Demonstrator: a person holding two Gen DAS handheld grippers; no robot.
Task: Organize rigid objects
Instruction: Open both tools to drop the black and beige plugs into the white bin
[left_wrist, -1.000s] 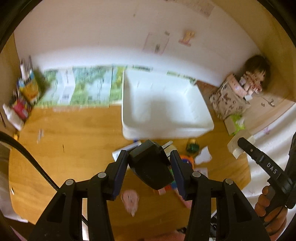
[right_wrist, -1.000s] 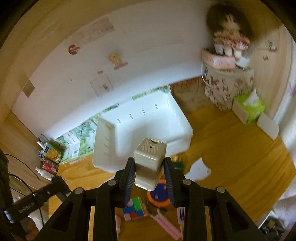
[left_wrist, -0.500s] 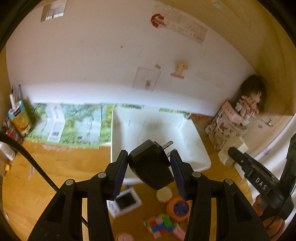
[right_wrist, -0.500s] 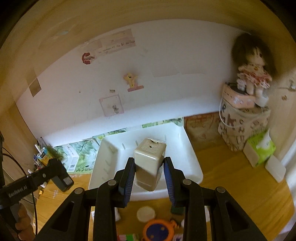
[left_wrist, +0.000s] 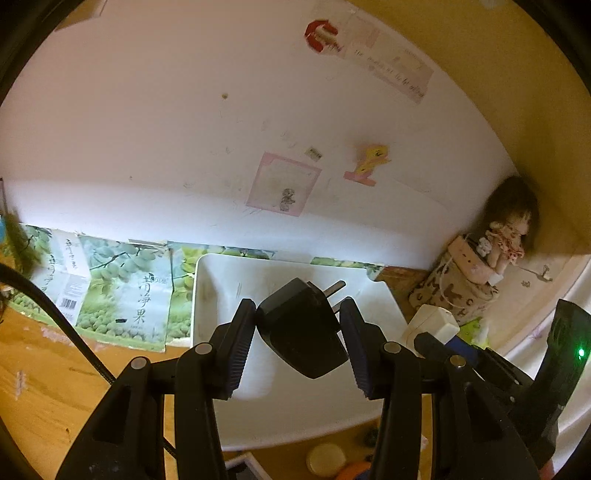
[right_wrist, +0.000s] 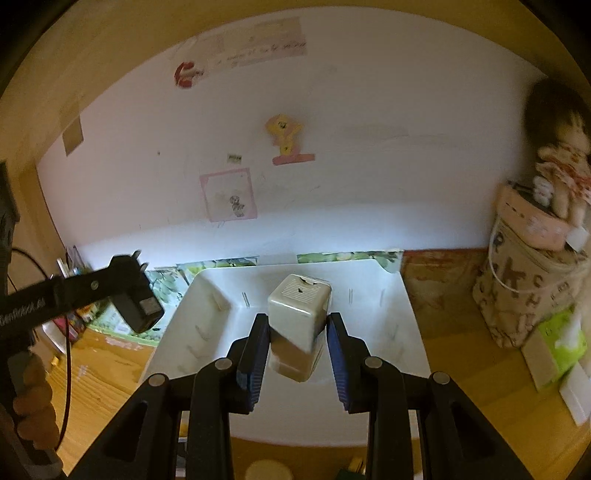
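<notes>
White plastic bin (right_wrist: 406, 332) sat empty; left claw (left_wrist: 298, 332) pinched black plug adapter (left_wrist: 303, 328), right claw (right_wrist: 295, 339) pinched beige plastic box (right_wrist: 297, 317); neither dropped yet.

Matt black plastic plug adapter (left_wrist: 303, 332); smooth glossy white plastic bin (right_wrist: 402, 295); warm wooden tabletop (left_wrist: 44, 387)

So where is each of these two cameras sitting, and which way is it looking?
Left wrist: on the left gripper, looking along its fingers over the white bin to the wall; it grips a black plug.
Right wrist: on the right gripper, facing likewise, gripping a cream box; the person's hand shows.
Shared: bin, doll, each other's gripper.
</notes>
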